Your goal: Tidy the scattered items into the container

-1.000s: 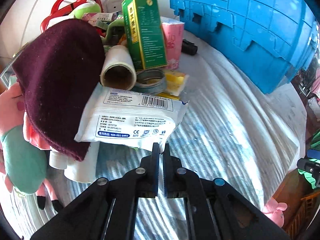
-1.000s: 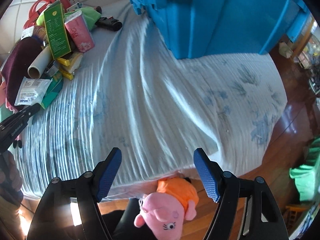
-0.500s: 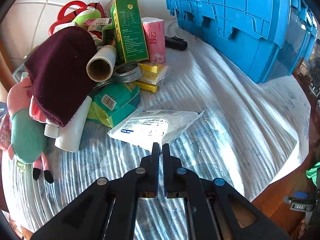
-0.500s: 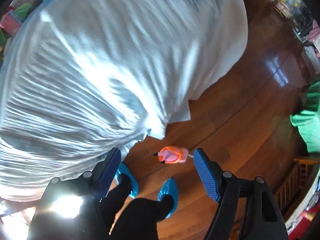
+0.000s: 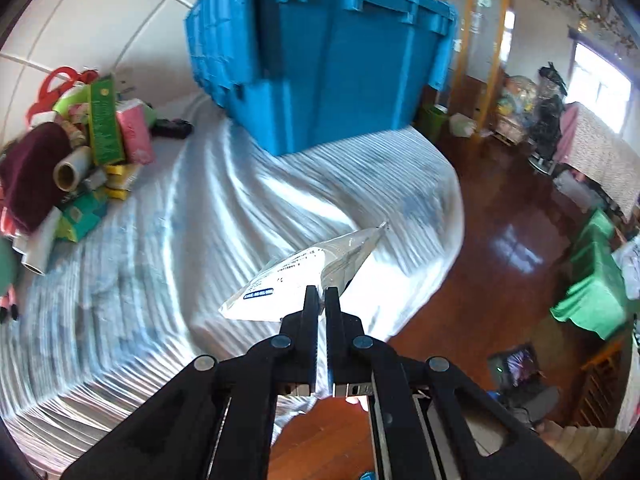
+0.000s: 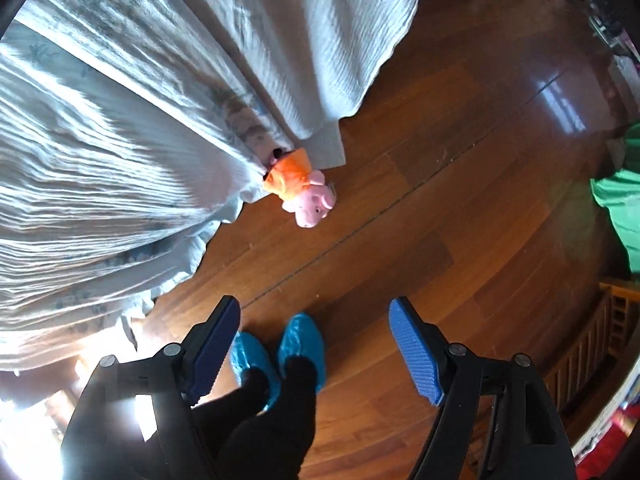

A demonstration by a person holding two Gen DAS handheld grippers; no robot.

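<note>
My left gripper [image 5: 321,294] is shut on the edge of a white printed packet [image 5: 304,276] and holds it in the air above the bed's near corner. The big blue crate [image 5: 320,52] stands on the bed beyond it. The pile of scattered items lies at the far left: a maroon hat [image 5: 28,176], a green box [image 5: 104,120], a pink tissue pack [image 5: 134,136] and a cardboard roll [image 5: 72,170]. My right gripper [image 6: 314,354] is open and empty, pointing down at the floor. A pink pig plush in orange [image 6: 304,192] lies on the floor at the bedspread's hem.
The white-blue bedspread [image 5: 160,240] hangs over the bed's edge [image 6: 120,120]. The wooden floor [image 6: 460,200] holds the person's feet in blue shoe covers [image 6: 280,352]. Green cloth [image 5: 592,280] and furniture stand at the right.
My left gripper has lifted the white packet off the bed and swung right, toward the blue crate. My right gripper has tilted down from the bed to the floor, staying open.
</note>
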